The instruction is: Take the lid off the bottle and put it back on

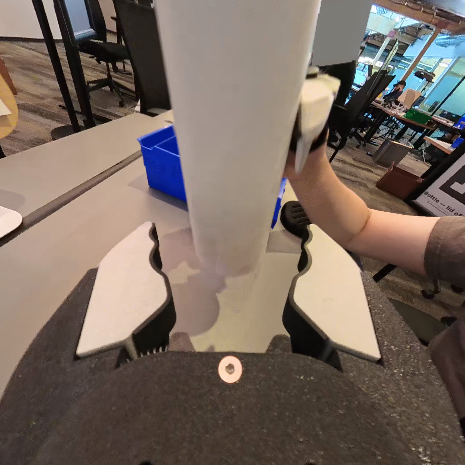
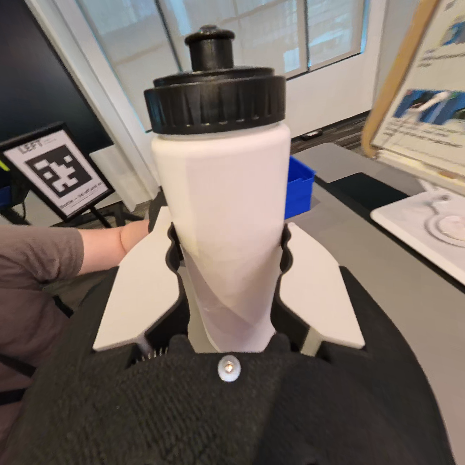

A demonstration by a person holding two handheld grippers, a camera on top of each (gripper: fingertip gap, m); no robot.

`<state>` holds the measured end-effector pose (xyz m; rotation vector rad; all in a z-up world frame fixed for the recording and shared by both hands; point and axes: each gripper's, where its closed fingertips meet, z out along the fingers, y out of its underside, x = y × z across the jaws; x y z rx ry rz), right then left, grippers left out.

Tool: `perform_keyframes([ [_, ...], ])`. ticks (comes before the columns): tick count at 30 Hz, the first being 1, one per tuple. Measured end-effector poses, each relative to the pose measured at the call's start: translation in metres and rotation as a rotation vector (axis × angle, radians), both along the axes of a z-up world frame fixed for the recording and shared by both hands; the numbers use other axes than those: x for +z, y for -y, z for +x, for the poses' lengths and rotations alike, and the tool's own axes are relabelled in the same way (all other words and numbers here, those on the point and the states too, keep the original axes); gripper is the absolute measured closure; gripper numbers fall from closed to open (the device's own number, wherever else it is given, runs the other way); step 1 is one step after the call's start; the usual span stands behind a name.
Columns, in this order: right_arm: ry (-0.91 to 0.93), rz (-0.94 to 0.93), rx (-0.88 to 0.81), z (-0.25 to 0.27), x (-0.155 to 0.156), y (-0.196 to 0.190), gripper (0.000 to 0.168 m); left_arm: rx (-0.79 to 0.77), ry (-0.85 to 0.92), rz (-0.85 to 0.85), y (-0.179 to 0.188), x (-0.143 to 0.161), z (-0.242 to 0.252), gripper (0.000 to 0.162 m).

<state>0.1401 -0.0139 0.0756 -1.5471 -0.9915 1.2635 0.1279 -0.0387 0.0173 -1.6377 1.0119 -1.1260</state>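
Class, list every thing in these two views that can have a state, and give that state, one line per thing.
bottle: upright, held low on its body.
lid: on the bottle, spout at the top.
right gripper: shut on the bottle.
left gripper: open, jaws either side of the bottle, not touching.
blue bin: upright on the table, behind the bottle; contents cannot be seen.

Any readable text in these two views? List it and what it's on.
Black-framed white marker sign on a stand: bears print; I won't transcribe it.
Wood-framed poster board: print blurred, unreadable.
White plastic bottle, black ribbed lid: no writing visible.
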Motion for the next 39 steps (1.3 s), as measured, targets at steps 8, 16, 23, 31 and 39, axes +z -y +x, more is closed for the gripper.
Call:
perform_keyframes([
  [8, 0.143, -0.128, -0.552, 0.185, 0.033, -0.037, 0.087, -0.009, -0.05, -0.01, 0.0, 0.0, -0.005, 0.058],
  [16, 0.585, -0.577, -0.822, 0.284, -0.095, -0.065, 0.087, -0.046, -0.128, -0.004, 0.011, -0.004, -0.001, 0.059],
  [23, 0.952, -0.789, -0.83, 0.294, -0.181, -0.071, 0.085, -0.082, -0.139, -0.024, 0.017, -0.007, 0.003, 0.059],
  [31, 1.099, -0.821, -0.838, 0.292, -0.203, -0.069, 0.085, -0.082, -0.167, -0.031, 0.017, -0.012, 0.004, 0.06],
  [39, 1.193, -0.746, -0.831, 0.299, -0.2, -0.07, 0.082, -0.047, -0.17, -0.021, 0.009, -0.008, -0.006, 0.061],
])
